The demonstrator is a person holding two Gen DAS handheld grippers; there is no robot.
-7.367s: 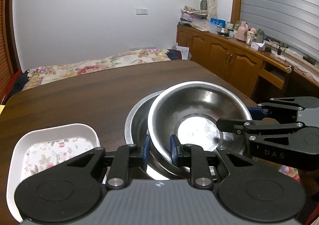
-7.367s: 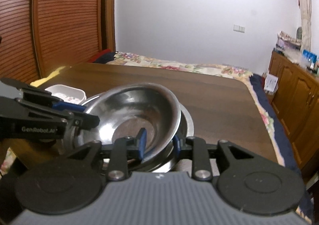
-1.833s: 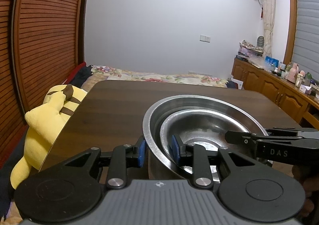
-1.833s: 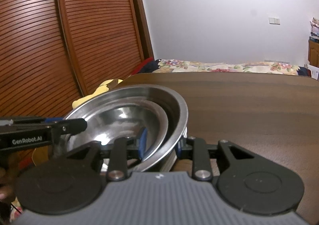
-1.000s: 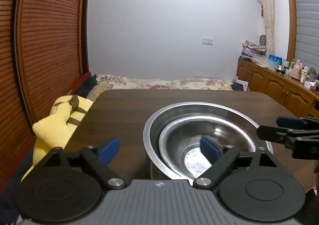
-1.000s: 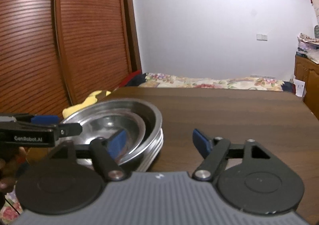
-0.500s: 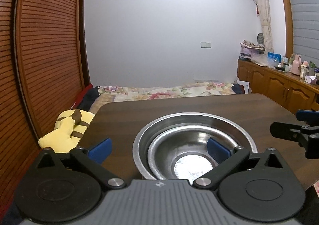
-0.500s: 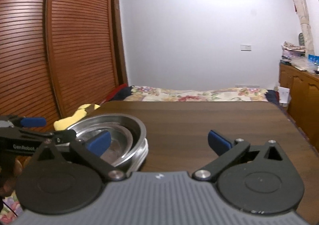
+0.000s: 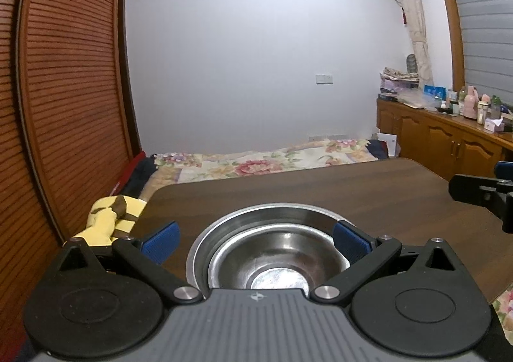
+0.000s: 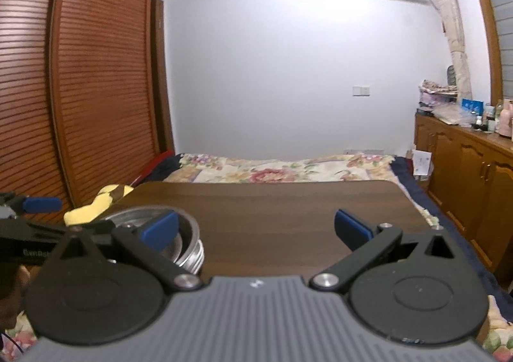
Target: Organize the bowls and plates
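Observation:
A stack of nested steel bowls (image 9: 272,253) sits on the dark wooden table (image 9: 352,189) near its front left corner. My left gripper (image 9: 256,238) is wide open, empty, pulled back above the bowls with its blue pads either side of them. In the right wrist view the bowls (image 10: 186,240) show at the lower left, partly hidden behind a finger. My right gripper (image 10: 256,229) is wide open and empty over bare table to the right of the bowls. The right gripper's finger (image 9: 474,192) shows at the left view's right edge.
A yellow plush toy (image 9: 109,217) lies off the table's left edge by the slatted wooden doors (image 9: 64,121). A bed with a floral cover (image 9: 272,160) lies beyond the table. Wooden cabinets (image 10: 474,169) with clutter run along the right wall.
Both grippers let go of the nested bowls, opened wide and drew back and up. The bowls stay on the table near its left corner.

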